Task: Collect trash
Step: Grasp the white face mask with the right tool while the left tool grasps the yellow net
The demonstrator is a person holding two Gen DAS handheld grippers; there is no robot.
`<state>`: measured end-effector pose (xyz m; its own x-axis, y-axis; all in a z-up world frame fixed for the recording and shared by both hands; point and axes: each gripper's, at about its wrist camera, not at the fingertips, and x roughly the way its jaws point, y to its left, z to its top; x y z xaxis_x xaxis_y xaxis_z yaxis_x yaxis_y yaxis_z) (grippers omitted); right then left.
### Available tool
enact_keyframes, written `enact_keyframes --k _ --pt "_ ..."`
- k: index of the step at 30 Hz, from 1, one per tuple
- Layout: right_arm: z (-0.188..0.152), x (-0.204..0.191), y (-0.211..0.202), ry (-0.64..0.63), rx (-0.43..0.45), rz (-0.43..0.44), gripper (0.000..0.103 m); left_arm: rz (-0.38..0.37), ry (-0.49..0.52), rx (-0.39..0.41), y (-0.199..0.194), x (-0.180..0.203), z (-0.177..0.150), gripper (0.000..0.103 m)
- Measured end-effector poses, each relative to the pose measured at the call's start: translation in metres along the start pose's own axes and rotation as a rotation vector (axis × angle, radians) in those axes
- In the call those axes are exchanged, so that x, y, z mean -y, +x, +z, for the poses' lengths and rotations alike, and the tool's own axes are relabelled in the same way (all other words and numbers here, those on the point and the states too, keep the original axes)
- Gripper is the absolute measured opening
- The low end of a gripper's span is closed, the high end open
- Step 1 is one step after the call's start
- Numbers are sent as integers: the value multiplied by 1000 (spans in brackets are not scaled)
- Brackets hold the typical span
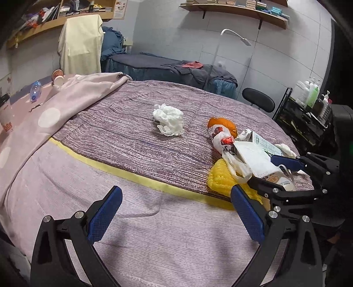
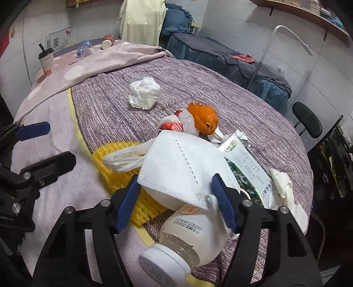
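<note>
Nearest, right gripper (image 2: 176, 198) clamped white folded face mask (image 2: 183, 167); left gripper (image 1: 174, 212) gaped empty; beyond the mask, crumpled white tissue (image 2: 144, 92) remained uncollected.

Pale tiled walls (image 1: 275, 57) carry wooden shelves (image 1: 233, 10) stacked with books, above a dark-covered massage bed (image 1: 154, 64), a cream cloth (image 1: 80, 44) draped upright, a white bent-neck lamp (image 1: 237, 36), a black chair (image 1: 258, 100) and a black cart (image 1: 308, 119) holding bottles.

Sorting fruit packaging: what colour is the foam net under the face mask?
Bright yellow foam mesh net, clearest in the right wrist view.
</note>
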<state>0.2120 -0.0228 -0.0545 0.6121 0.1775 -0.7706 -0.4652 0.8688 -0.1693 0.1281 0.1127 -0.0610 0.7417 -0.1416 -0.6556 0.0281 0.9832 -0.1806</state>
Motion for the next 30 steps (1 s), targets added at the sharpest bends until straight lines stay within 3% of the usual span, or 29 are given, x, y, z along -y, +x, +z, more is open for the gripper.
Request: enact_keyframes --k 1,3,6,11,17,19,24,30 --pt "0 1 -1 8 12 10 43 -7 4 -5 2 2 0 97" --pt "1 5 -7 24 42 17 21 -24 3 -17 5 4 0 97" --pt "3 16 -20 72 95 41 11 -75 -18 -42 11 7 0 96" --pt "3 39 -45 147 191 69 7 -133 -26 -110 29 17 3 89" --pt "-4 60 -68 206 251 105 7 -175 3 -182 49 35 8 64" --pt "-8 65 -75 221 266 112 7 -184 19 -181 49 41 8 50" --pt "-18 73 -84 249 290 125 7 -211 23 -155 43 51 10 28" --pt "-31 86 -93 286 308 139 7 -205 45 -74 16 58 12 22"
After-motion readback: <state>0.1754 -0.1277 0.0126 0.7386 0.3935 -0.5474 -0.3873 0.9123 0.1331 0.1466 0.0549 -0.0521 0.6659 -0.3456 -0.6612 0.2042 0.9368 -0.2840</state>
